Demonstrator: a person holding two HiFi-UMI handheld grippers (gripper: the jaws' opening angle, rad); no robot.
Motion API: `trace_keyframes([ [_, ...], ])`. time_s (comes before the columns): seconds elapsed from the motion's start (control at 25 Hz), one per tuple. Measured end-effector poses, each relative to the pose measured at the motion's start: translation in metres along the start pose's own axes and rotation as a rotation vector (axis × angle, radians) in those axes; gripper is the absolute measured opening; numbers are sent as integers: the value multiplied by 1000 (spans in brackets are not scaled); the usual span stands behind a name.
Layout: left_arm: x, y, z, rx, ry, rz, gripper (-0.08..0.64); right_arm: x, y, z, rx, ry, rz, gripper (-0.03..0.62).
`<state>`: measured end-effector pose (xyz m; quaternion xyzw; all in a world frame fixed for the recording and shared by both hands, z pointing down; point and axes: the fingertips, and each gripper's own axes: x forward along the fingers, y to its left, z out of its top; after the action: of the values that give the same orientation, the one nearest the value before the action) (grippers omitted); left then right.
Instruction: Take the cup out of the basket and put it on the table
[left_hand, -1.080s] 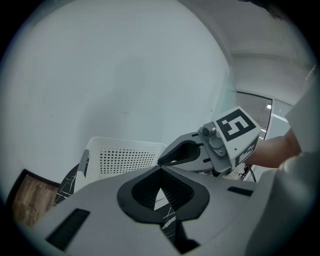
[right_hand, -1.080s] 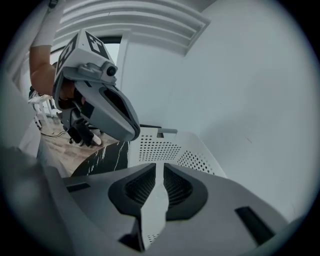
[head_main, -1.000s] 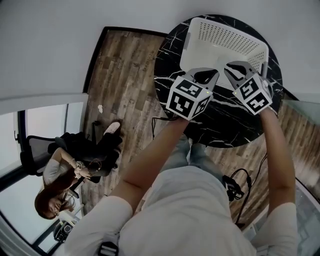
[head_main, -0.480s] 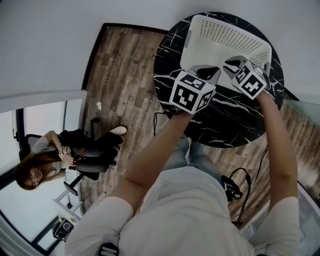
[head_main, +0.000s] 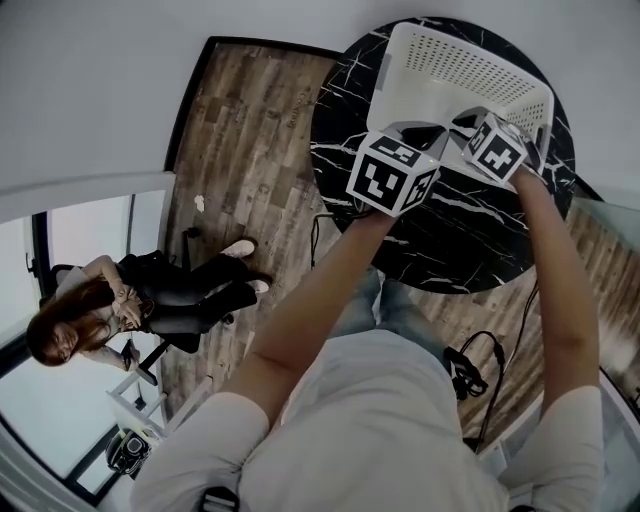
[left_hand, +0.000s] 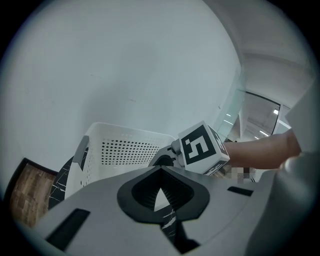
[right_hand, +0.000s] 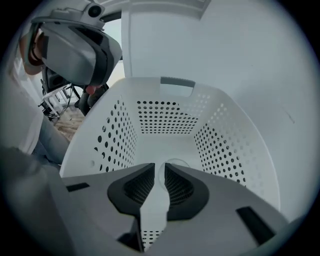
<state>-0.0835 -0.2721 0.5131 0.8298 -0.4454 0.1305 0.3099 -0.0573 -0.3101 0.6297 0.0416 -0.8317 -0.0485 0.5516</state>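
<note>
White perforated basket (head_main: 460, 65) at the far side of a round black marble worktop (head_main: 470, 235). Clear cup (right_hand: 173, 162) down on the basket floor, near the middle; upright or tipped, impossible to tell.

Right gripper (right_hand: 160, 167) over the near rim of the basket, aimed down into it. Jaws parted by a narrow gap and grasping nothing, with the cup just past their tips and no contact visible.

Left gripper (left_hand: 160, 187) outside the basket, beside its near-left corner and above the worktop. Jaws clenched tip to tip, nothing between them.

Marker cube (left_hand: 202, 147) of the right gripper to the right of the basket in the left gripper view, a bare forearm behind it.

Wood floor (head_main: 240, 150) to the left of the basket, beyond the worktop edge. Farther off on that side, a seated person (head_main: 150, 305) in dark trousers.
</note>
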Motion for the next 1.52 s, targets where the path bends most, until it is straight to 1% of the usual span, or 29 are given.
trace_keyframes([
  [0.12, 2, 2, -1, -2, 9, 3, -2, 6, -1, -2, -15, 23, 9, 46],
  [0.28, 2, 3, -3, -6, 14, 3, -2, 16, 4, -10, -26, 60, 42, 46],
  [0.52, 1, 7, -4, -13, 17, 6, -2, 28, 2, -14, -55, 85, 40, 44],
  [0.6, 0, 7, -6, -16, 17, 7, -2, 30, 3, -15, -51, 91, 47, 44],
  [0.68, -1, 8, -7, -17, 17, 8, -2, 31, 3, -16, -41, 90, 52, 43],
  [0.72, -2, 8, -7, -17, 17, 8, -2, 31, 3, -15, -41, 88, 50, 33],
  [0.84, -4, 9, -8, -19, 18, 11, -2, 30, 2, -15, -54, 91, 43, 26],
  [1.0, -5, 10, -8, -22, 15, 11, -2, 27, 4, -15, -55, 88, 47, 26],
  [1.12, -6, 9, -7, -19, 12, 13, -2, 24, 2, -15, -61, 84, 34, 26],
  [1.28, -8, 9, -6, -13, 11, 16, -2, 14, 1, -8, -87, 78, 14, 26],
  [1.52, -9, 2, -3, -5, 7, 12, -2, -5, 6, 2, -86, 56, 3, 26],
])
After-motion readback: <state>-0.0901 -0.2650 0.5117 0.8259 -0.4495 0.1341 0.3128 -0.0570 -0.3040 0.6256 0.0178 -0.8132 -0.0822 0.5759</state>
